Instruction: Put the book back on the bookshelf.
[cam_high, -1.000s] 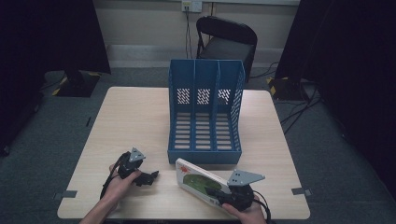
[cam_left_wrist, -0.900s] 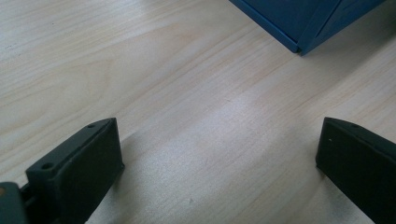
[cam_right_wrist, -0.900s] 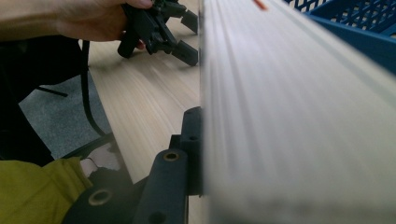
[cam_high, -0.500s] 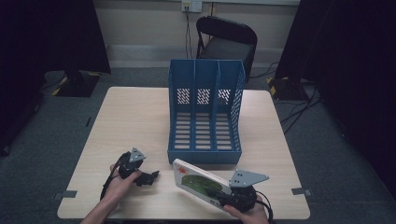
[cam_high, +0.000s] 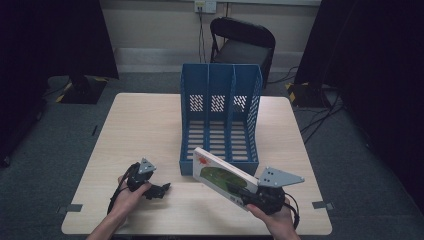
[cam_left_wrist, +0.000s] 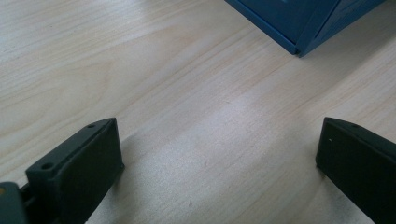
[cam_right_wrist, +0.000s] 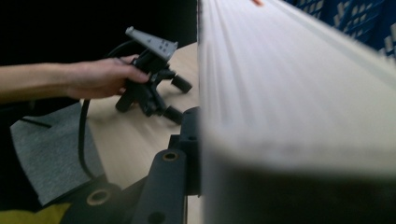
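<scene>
A white book (cam_high: 220, 176) with a green and red cover hangs tilted above the table's front right, just in front of the blue file rack (cam_high: 220, 120). My right gripper (cam_high: 248, 196) is shut on the book's near lower end. In the right gripper view the book's pale page edge (cam_right_wrist: 289, 93) runs away from me beside one black finger (cam_right_wrist: 190, 133). My left gripper (cam_high: 161, 190) rests on the table at the front left, held by a hand, open with nothing between its fingers. In its own view the left gripper (cam_left_wrist: 219, 158) faces bare wood.
The rack has three slots and stands on the light wooden table (cam_high: 140, 130); its near corner (cam_left_wrist: 299, 28) shows in the left gripper view. A black chair (cam_high: 242, 42) stands behind the table. Cables lie on the grey floor at the right.
My right gripper has risen with the book, whose far end now tips up higher toward the rack. The left gripper has not moved.
</scene>
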